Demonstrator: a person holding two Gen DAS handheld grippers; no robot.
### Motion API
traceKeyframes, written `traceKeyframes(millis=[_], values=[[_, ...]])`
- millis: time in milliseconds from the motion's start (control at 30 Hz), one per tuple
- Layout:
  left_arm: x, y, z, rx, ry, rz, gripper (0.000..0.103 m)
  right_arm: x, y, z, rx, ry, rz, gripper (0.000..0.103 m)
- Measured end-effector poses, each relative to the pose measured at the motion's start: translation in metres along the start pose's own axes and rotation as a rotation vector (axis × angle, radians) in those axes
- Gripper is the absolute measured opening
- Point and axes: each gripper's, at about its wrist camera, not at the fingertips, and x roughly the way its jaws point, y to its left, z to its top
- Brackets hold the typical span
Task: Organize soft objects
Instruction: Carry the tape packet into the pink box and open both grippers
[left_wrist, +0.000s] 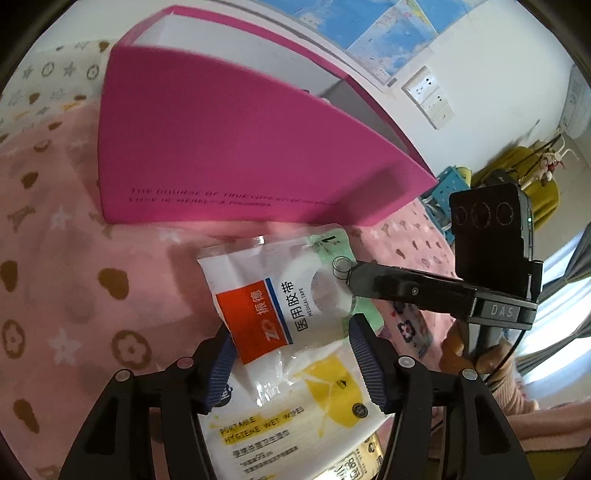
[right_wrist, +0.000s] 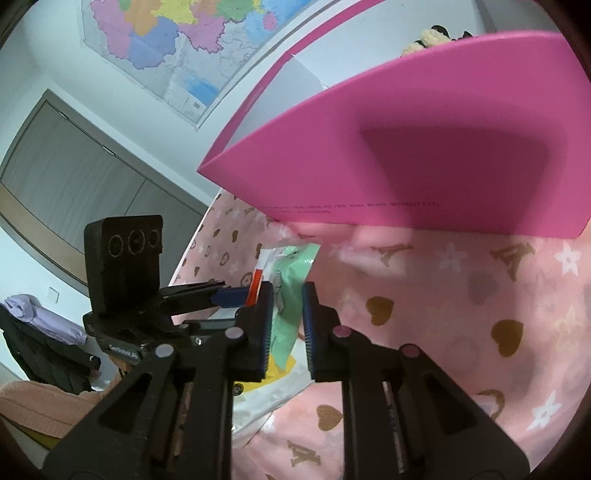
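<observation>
- Left wrist view: the left claw (left_wrist: 291, 343) has its pads against the two sides of a medical tape packet (left_wrist: 266, 306), so it appears to grip it. The packet sits between the fingers, just above a wet wipes pack (left_wrist: 295, 413) that lies under the claw.
- Left wrist view: a green packet (left_wrist: 369, 310) lies just right of the claw, partly beneath the tape packet. The right claw (left_wrist: 354, 277) comes in from the right, its tip over that packet.
- Left wrist view: an open magenta box (left_wrist: 221, 147) stands ahead of the claw on the pink blanket (left_wrist: 74, 240). What it holds cannot be seen.
- Right wrist view: the right claw (right_wrist: 286, 325) is closed to a narrow gap with the green packet (right_wrist: 291, 280) between its pads, apparently pinched. The left claw (right_wrist: 236, 295) is just to its left, and the box (right_wrist: 406, 147) is ahead and above.
- Progress, as a judgement: sorting is at an early stage. The three soft packs are together outside the box, none visibly stowed. Carrying each one into the box remains.
</observation>
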Motion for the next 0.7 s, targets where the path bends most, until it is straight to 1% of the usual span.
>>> traceKeyframes(millis=[200, 433, 567, 700], values=[[-0.014, -0.013, 0.004, 0.024, -0.040, 0.031, 0.049, -0.007, 0.013, 0.001, -0.032, -0.016, -0.034, 0.018], [-0.043, -0.036, 0.021, 0.101, -0.120, 0.068, 0.049, -0.025, 0.035, 0.013, -0.093, -0.074, -0.026, 0.019], [-0.058, -0.043, 0.038, 0.134, -0.169, 0.078, 0.049, -0.035, 0.042, 0.027, -0.118, -0.113, -0.023, 0.020], [-0.063, -0.054, 0.060, 0.165, -0.201, 0.117, 0.049, -0.040, 0.047, 0.044, -0.135, -0.145, -0.022, 0.020]])
